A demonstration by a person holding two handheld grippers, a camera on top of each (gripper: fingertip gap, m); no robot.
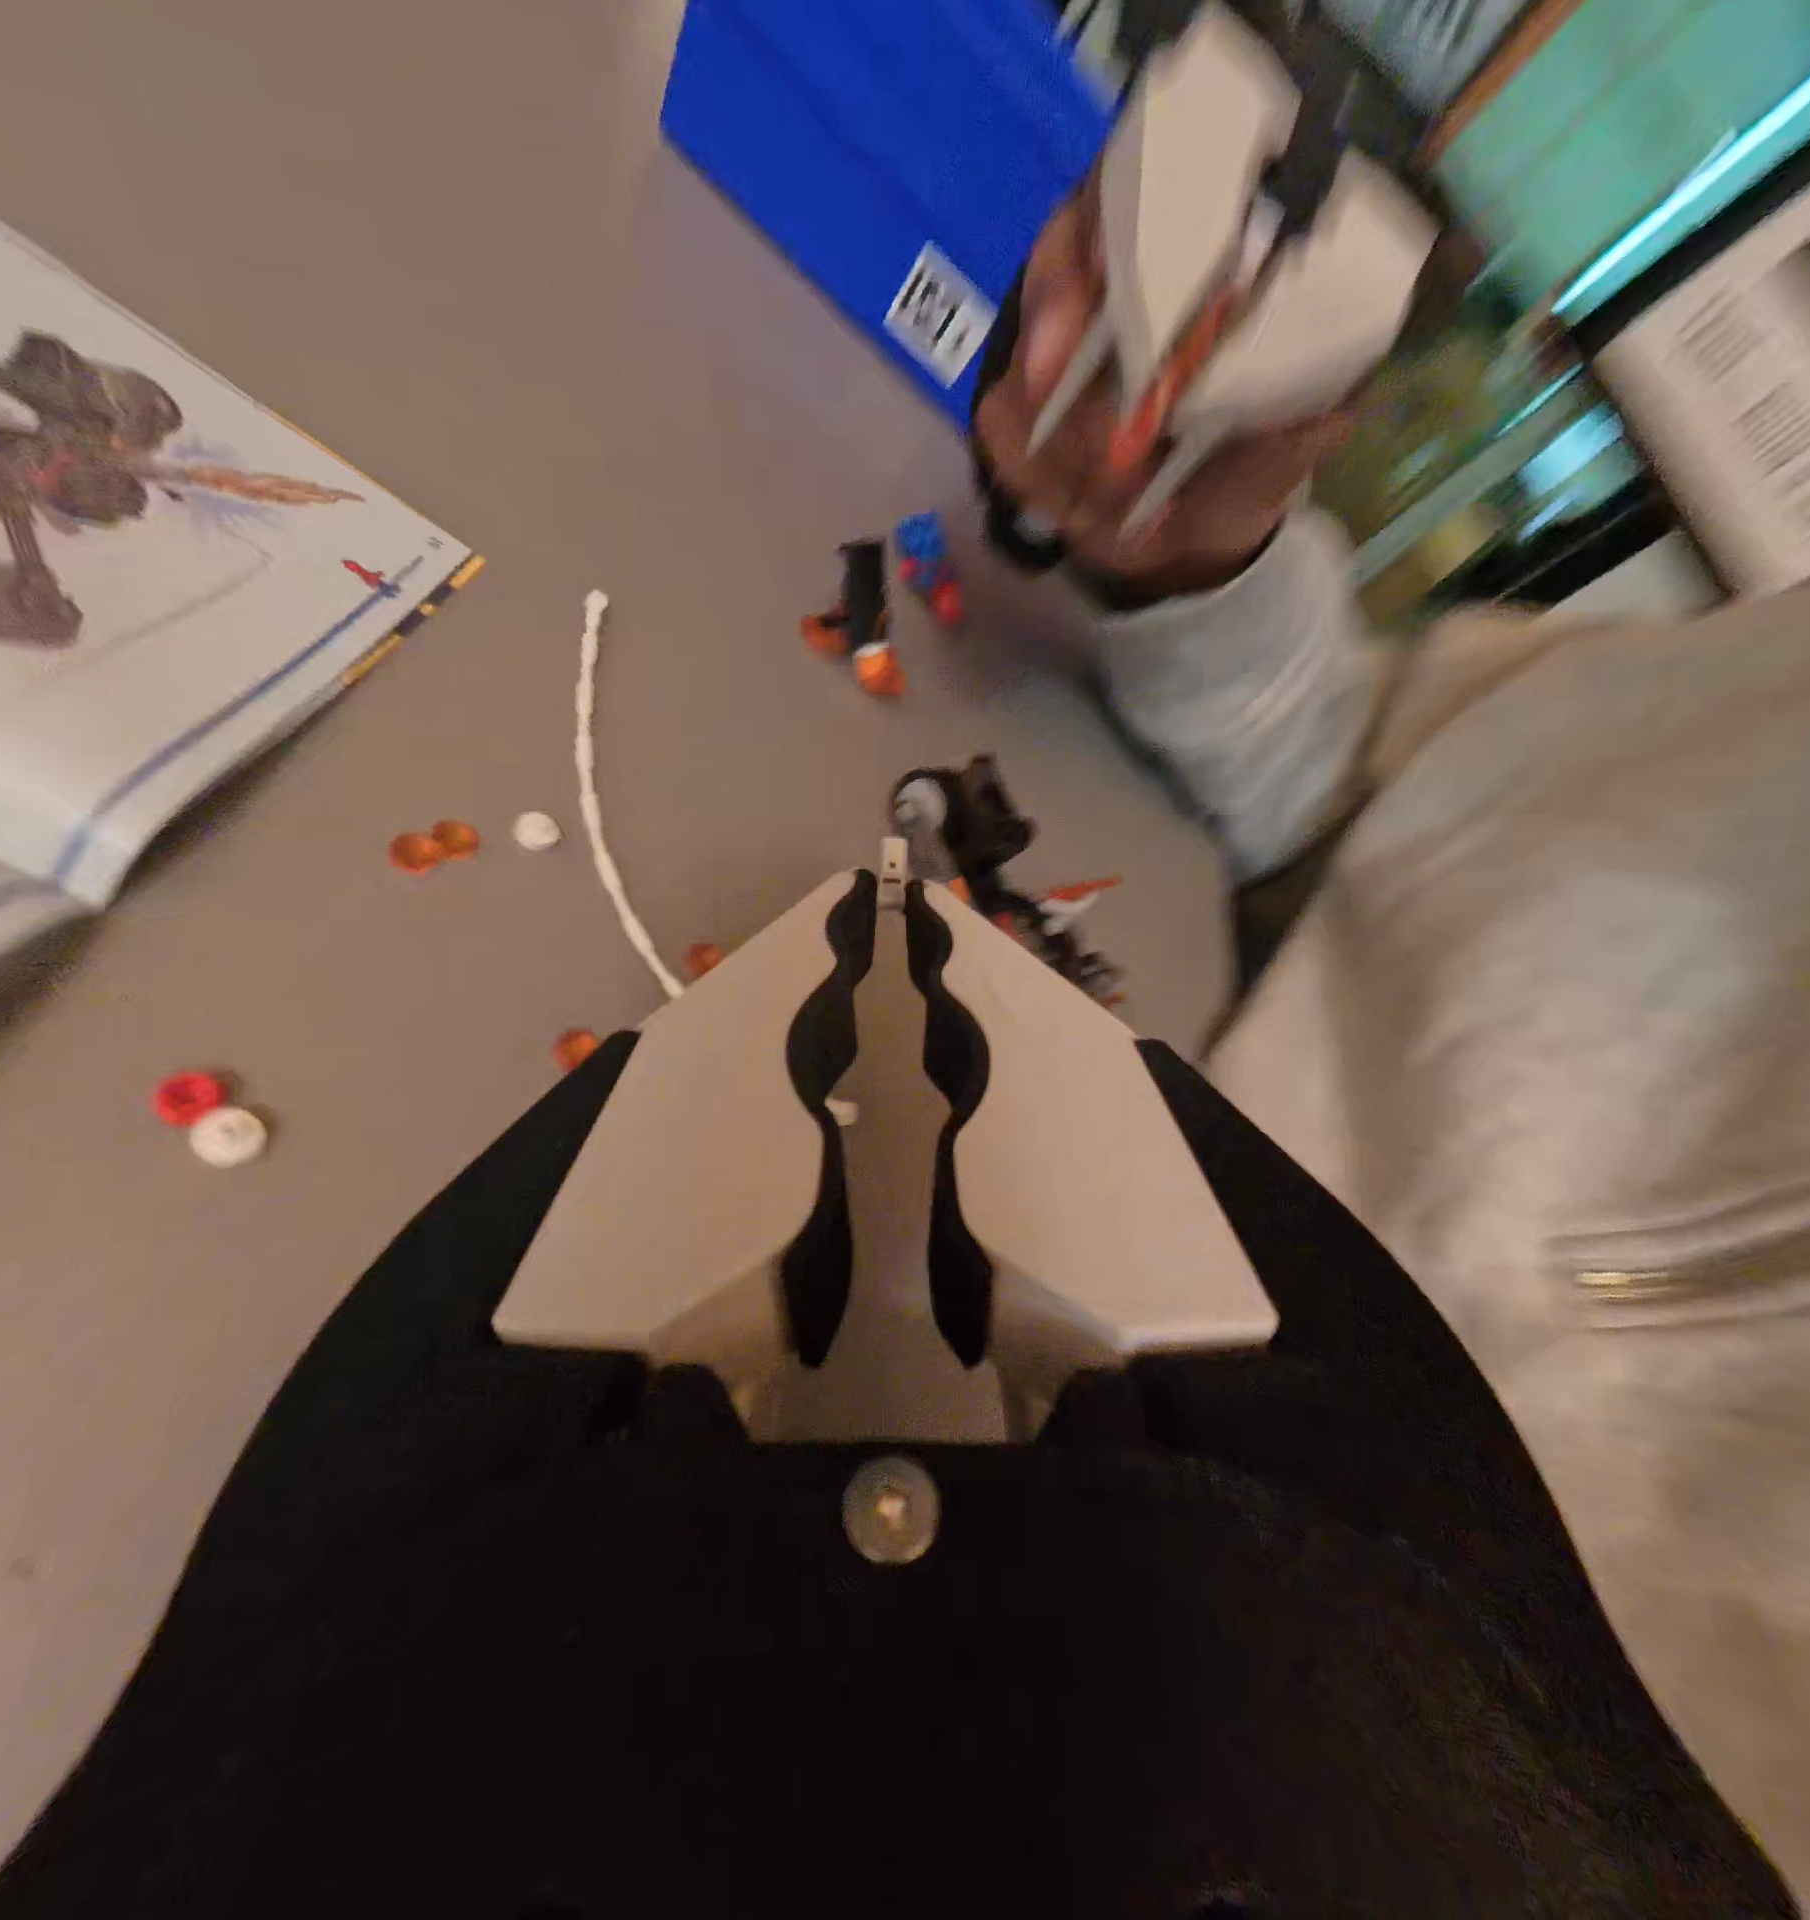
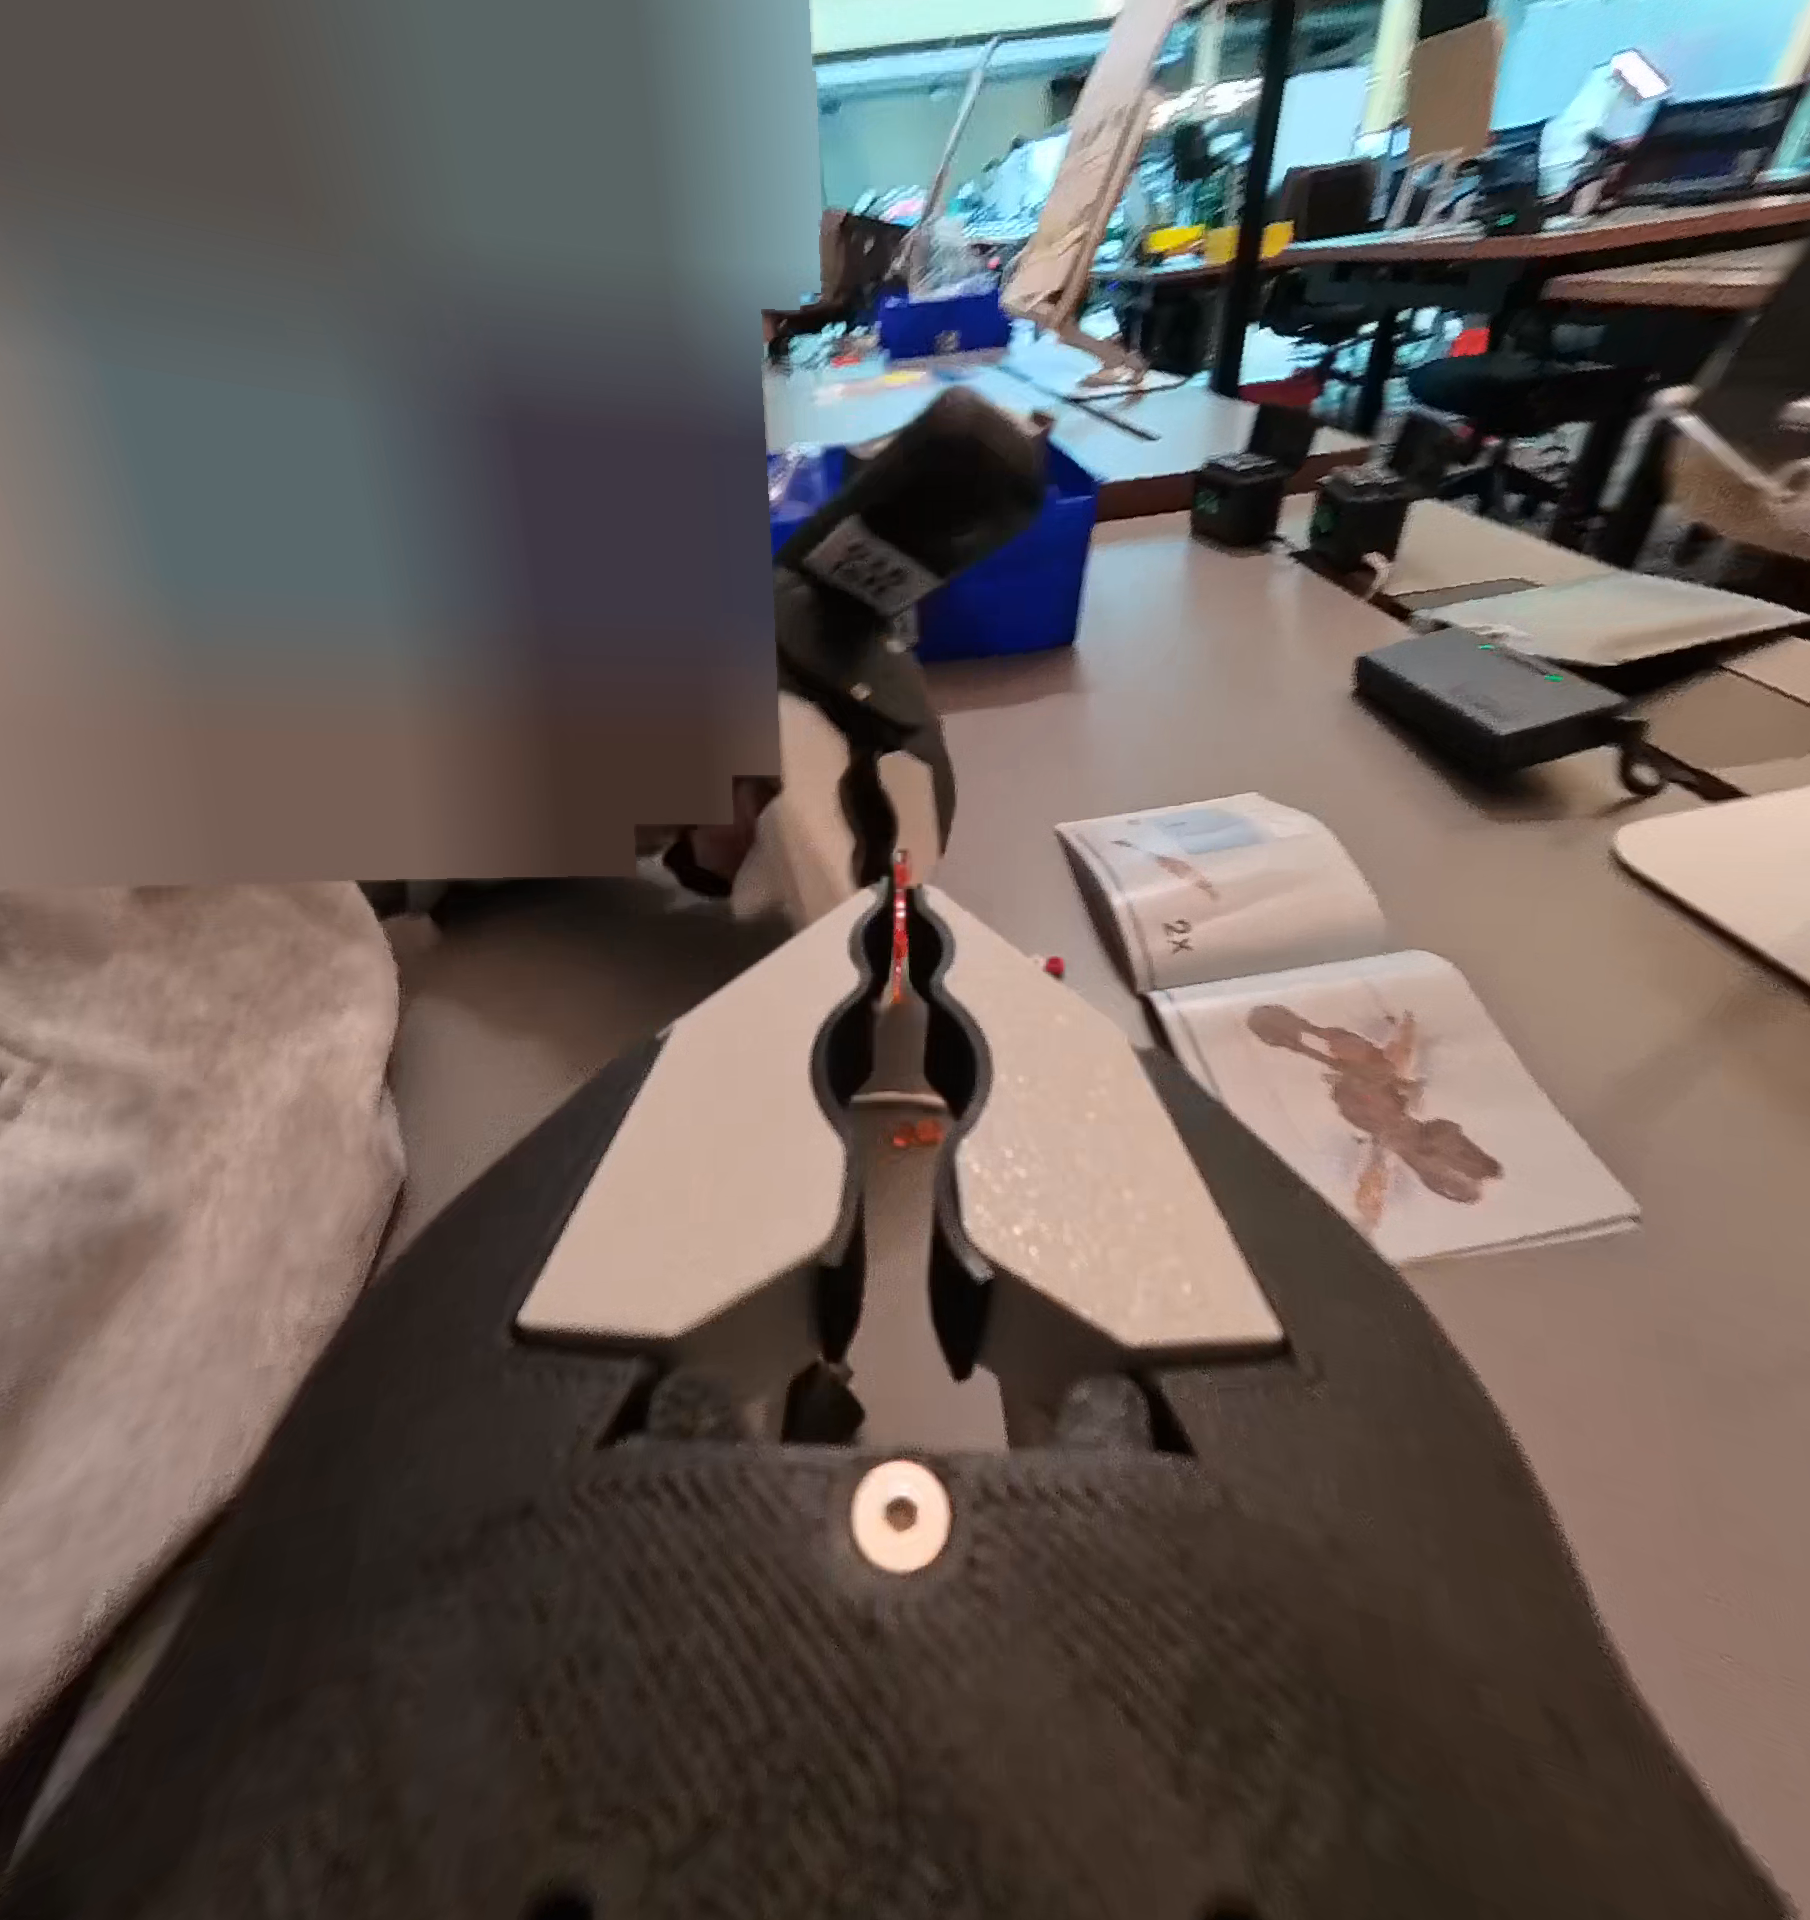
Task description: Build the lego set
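Note:
In the left wrist view my left gripper [image 1: 890, 894] is shut on a small white lego piece [image 1: 890, 862] that sticks out past the fingertips. It is held just above the grey table [image 1: 672, 416]. A black lego assembly with a grey round part [image 1: 968, 826] lies right behind it. My right gripper [image 2: 899, 899] is shut on a thin red-orange lego piece [image 2: 898, 935], held edge-on between the pads. The right gripper also shows blurred in the left wrist view [image 1: 1088, 483] with the red-orange piece [image 1: 1161, 416]. The left gripper shows in the right wrist view [image 2: 875, 821], close ahead of the right fingertips.
An open instruction booklet [image 1: 153, 623] lies on the left and also shows in the right wrist view [image 2: 1348, 1039]. A blue bin [image 1: 880, 156] stands at the back. Loose orange studs [image 1: 433, 847], red and white round pieces [image 1: 205, 1117], a white wavy strip [image 1: 594, 779] and two small builds [image 1: 880, 613] lie around. A grey sleeve [image 1: 1555, 935] is at the right. There is about 8 cm between the tips of the two grippers.

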